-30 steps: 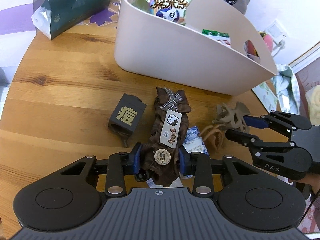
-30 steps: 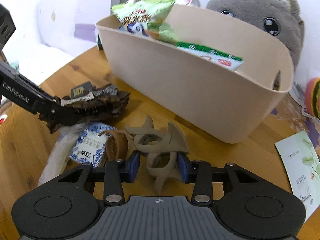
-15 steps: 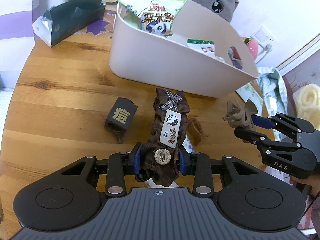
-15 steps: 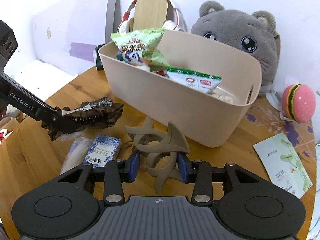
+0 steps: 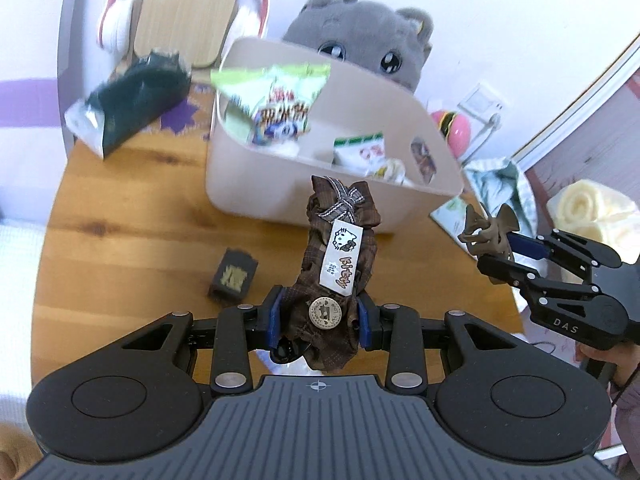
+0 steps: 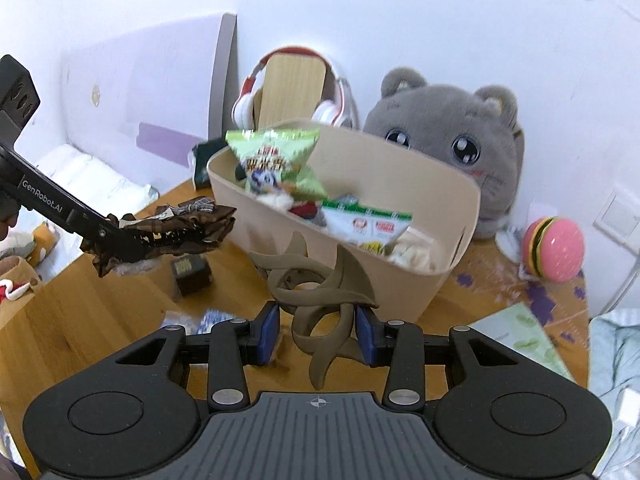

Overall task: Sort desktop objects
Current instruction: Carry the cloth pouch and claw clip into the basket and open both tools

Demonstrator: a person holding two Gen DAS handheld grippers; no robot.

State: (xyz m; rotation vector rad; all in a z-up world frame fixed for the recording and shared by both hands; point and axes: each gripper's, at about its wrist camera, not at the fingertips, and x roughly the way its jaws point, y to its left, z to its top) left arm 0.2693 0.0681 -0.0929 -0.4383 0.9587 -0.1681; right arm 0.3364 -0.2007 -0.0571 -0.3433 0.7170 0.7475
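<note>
A: What writing can you read?

B: A white tag on the brown scrunchie (image 5: 340,256) says "Kitty" beside a cat face. One hand-held gripper is marked "DAS" in the left view, the other "GenRobot.AI" in the right view. The snack bag's (image 6: 276,160) print is too blurred to read.

A: Counts?

B: One beige bin (image 5: 280,184), one grey plush cat (image 6: 452,136) behind it, one burger toy (image 6: 554,248) to the bin's right, one pair of headphones (image 6: 288,92) behind the bin, one dark cube (image 5: 233,278) with a gold character on the worktop (image 5: 128,220) in front of the bin.

A: And the hand-held grippers?

B: The left hand-held gripper (image 5: 318,320) is clamped on the scrunchie, held in the air in front of the bin's near wall. The right hand-held gripper (image 6: 316,324) is closed round a tan hair claw (image 6: 316,284), also off the worktop, just before the bin's near wall.
</note>
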